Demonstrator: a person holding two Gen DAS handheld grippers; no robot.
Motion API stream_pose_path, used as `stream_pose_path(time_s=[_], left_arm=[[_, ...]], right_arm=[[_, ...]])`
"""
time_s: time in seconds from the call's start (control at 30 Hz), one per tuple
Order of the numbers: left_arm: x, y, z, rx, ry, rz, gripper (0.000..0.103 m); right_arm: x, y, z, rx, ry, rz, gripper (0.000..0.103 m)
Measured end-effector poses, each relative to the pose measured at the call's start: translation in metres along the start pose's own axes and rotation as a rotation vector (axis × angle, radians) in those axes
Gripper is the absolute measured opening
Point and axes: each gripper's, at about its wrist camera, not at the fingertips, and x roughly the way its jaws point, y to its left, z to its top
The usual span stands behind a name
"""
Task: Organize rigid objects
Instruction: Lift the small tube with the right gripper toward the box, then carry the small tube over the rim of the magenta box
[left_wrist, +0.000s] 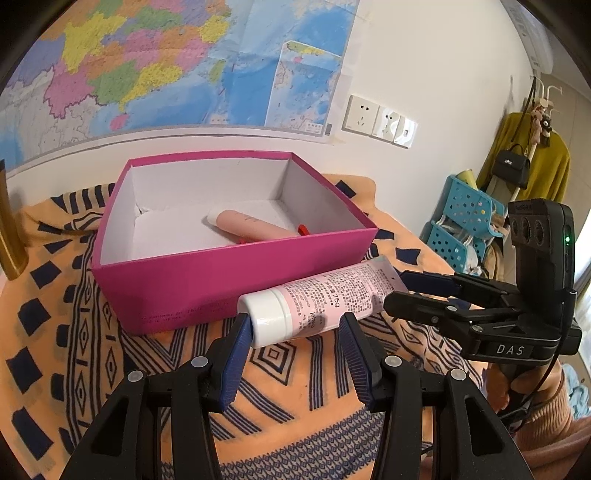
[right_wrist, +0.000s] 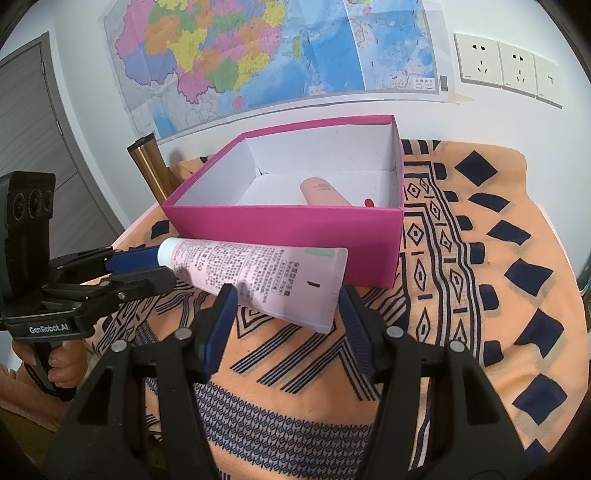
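A pink tube with a white cap (left_wrist: 317, 301) lies against the near wall of the open magenta box (left_wrist: 207, 280). My left gripper (left_wrist: 293, 332) stands open around the tube's cap end, fingers on either side. My right gripper (right_wrist: 286, 301) stands open around the tube's (right_wrist: 258, 275) flat crimped end. In the box (right_wrist: 295, 229) lie a salmon tube (left_wrist: 247, 224) and a small red object (left_wrist: 303, 229). The right gripper also shows in the left wrist view (left_wrist: 397, 291), and the left gripper in the right wrist view (right_wrist: 162, 267).
An orange cloth with dark blue patterns (right_wrist: 480, 258) covers the table. A brass-coloured cylinder (right_wrist: 151, 166) stands behind the box on the left. A wall with a map and sockets (right_wrist: 509, 66) lies close behind. Blue baskets (left_wrist: 465, 221) stand off to the right.
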Motion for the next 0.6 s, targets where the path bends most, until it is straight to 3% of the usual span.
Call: stream_pose_path(time_s=[0.6], left_arm=[[0.0001,-0.0026,0.0037,0.014,-0.012,0.003,0.049]], right_arm=[[-0.0012,-0.0032,0.0055,-0.008,-0.013,-0.006,0.06]])
